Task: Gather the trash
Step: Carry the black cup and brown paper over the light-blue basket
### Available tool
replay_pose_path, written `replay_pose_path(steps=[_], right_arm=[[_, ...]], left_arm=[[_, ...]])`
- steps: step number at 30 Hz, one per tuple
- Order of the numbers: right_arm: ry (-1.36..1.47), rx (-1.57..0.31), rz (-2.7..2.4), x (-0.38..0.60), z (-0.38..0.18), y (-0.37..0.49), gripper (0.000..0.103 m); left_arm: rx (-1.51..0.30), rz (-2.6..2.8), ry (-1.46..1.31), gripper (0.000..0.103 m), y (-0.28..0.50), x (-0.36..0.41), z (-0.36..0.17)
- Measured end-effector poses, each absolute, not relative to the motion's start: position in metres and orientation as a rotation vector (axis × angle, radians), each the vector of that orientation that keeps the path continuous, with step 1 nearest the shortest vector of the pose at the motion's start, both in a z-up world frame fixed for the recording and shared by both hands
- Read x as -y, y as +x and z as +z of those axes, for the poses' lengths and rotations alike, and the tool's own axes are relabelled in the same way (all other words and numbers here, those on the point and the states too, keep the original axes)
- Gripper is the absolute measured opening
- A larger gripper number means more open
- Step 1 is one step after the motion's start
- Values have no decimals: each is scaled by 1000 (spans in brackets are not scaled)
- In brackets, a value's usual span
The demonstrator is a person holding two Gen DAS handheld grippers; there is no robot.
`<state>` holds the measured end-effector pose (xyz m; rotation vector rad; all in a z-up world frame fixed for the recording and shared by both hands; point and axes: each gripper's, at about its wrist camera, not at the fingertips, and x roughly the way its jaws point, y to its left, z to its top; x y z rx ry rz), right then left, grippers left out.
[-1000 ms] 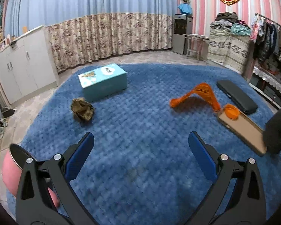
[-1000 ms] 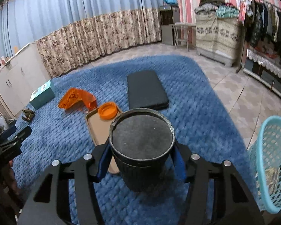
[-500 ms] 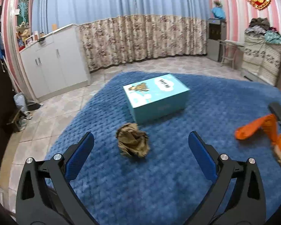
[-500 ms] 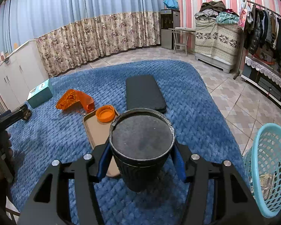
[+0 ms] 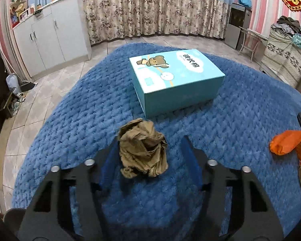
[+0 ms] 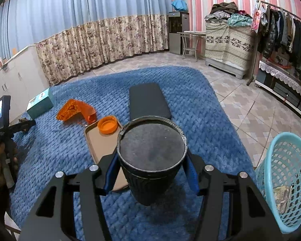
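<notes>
I see my left gripper (image 5: 148,150) closing, its jaws around the crumpled brown paper (image 5: 143,150) on the blue rug (image 5: 230,136), just in front of the teal box (image 5: 176,80). My right gripper (image 6: 151,172) pinches a black cup (image 6: 151,160), the teal box far to its left.

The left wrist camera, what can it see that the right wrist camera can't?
Only the left wrist view shows the crumpled brown paper up close, sitting between the closing jaws of the left gripper, and the bear picture on the teal box.

Only the right wrist view shows the black cup gripped by the right gripper, the blue basket, the orange lid on the tan tray, and the black pad.

Both show the blue rug, the teal box and the orange bag.
</notes>
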<state>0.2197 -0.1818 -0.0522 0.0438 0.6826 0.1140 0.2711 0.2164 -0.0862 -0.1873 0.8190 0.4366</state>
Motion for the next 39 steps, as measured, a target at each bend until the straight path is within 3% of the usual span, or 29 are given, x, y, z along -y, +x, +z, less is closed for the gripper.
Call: replay_pose_path(steps=[1, 3, 13, 31, 39], right_arm=[[48, -678, 109, 184, -51, 219, 56], [56, -661, 96, 191, -47, 216, 56], [46, -584, -33, 226, -28, 200, 56], [149, -478, -343, 370, -5, 154, 56], [186, -487, -407, 426, -14, 146, 56]], left_arm=[[-814, 434, -186, 45, 271, -216, -85], [-803, 429, -176, 41, 269, -213, -82], [-702, 313, -86, 40, 241, -147, -48], [-567, -239, 80, 40, 204, 114, -1], [-549, -461, 173, 40, 189, 221, -13]])
